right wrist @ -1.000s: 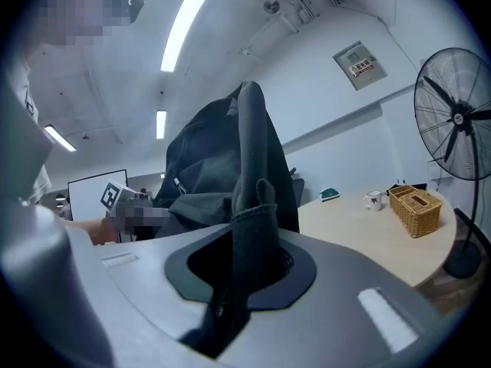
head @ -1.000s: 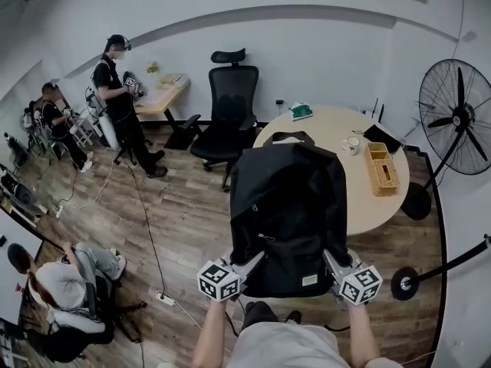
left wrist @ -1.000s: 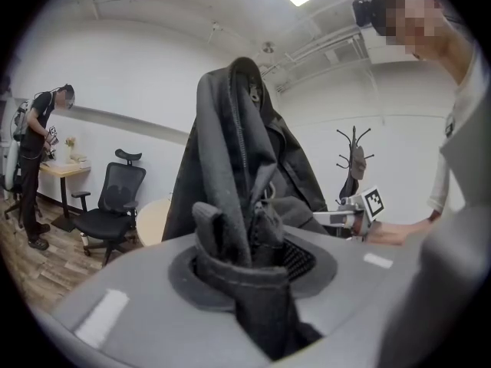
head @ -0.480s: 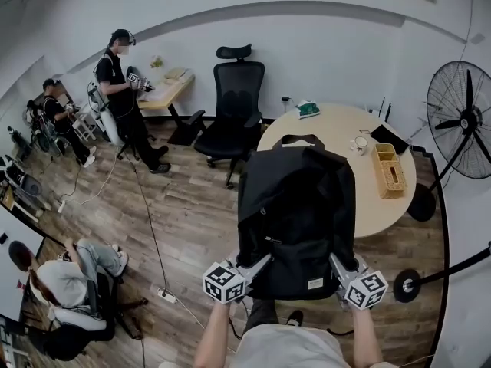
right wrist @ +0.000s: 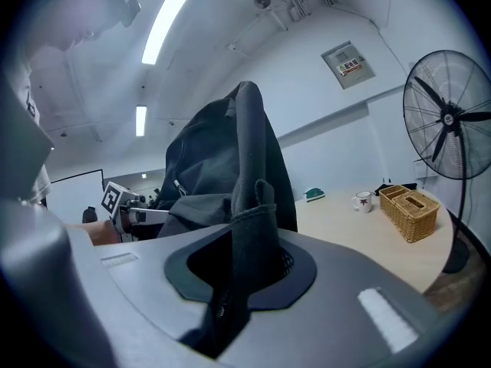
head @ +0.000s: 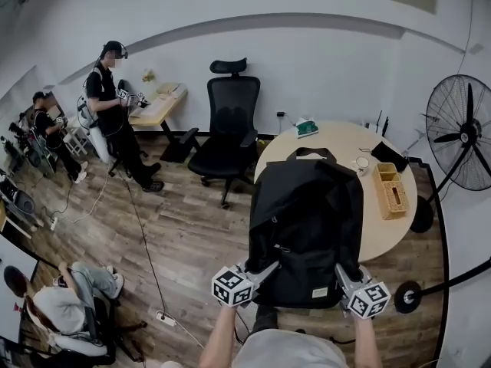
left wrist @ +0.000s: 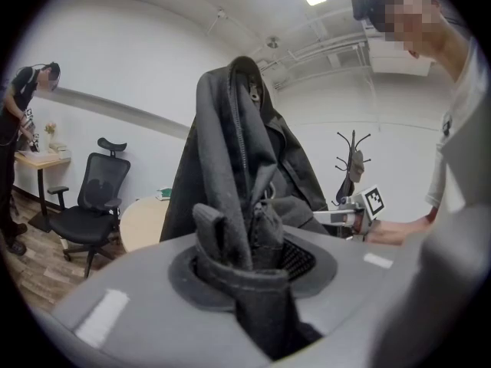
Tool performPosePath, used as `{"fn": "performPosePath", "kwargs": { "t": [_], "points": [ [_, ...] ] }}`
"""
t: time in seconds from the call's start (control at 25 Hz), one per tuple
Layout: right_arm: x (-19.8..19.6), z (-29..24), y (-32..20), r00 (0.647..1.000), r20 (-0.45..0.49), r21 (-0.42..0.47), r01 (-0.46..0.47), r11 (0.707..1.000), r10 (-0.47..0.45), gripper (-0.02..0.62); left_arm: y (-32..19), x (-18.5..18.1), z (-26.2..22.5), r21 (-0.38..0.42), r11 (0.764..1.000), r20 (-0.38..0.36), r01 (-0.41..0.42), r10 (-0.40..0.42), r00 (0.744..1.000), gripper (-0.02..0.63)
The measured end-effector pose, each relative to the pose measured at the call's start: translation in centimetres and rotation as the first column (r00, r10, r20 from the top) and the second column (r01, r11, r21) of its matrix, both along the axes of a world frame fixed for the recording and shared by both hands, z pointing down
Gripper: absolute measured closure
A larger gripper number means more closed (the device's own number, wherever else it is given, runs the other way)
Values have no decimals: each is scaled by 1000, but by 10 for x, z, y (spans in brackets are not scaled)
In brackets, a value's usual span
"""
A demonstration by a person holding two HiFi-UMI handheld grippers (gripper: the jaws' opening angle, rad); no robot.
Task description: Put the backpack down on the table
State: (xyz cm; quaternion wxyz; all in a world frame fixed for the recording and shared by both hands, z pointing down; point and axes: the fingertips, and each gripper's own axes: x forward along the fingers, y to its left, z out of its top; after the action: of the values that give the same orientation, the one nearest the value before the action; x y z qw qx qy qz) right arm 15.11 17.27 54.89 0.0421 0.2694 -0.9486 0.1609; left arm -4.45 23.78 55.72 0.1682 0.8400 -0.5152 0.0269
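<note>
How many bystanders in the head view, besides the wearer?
3: standing person at the back left, far-left person at the edge, bottom-left person seated. Others may be hidden.

Matt cloth over smooth wood
The backpack (head: 307,221) is matt black fabric; bench (head: 341,138) pale, smooth wood; floor (head: 192,228) grained planks.

You've got one backpack (head: 307,221), two grippers, the left gripper (head: 268,268) and the right gripper (head: 343,273), two desks (head: 337,140) (head: 157,107), one office chair (head: 226,125), one fan (head: 464,133), one basket (head: 391,190), one mug (head: 361,162), and three other people (head: 111,106) (head: 46,121) (head: 54,305).
</note>
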Motion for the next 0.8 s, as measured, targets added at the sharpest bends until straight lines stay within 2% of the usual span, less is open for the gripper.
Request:
{"fn": "performPosePath", "kwargs": {
  "t": [0.4, 0.6, 0.8],
  "points": [
    [-46, -14, -67, 988, -45, 11, -147, 989, 147, 546, -97, -53, -4, 24, 991, -40, -134, 135, 990, 423],
    [-72, -15, -83, 975, -62, 9, -213, 977, 213, 546, -127, -81, 0, 30, 980, -61, -196, 197, 978, 423],
    [-112, -13, -93, 967, -89, 1, -239, 971, 238, 546, -142, -121, 6, 23, 978, -85, -208, 209, 974, 423]
  ]
}}
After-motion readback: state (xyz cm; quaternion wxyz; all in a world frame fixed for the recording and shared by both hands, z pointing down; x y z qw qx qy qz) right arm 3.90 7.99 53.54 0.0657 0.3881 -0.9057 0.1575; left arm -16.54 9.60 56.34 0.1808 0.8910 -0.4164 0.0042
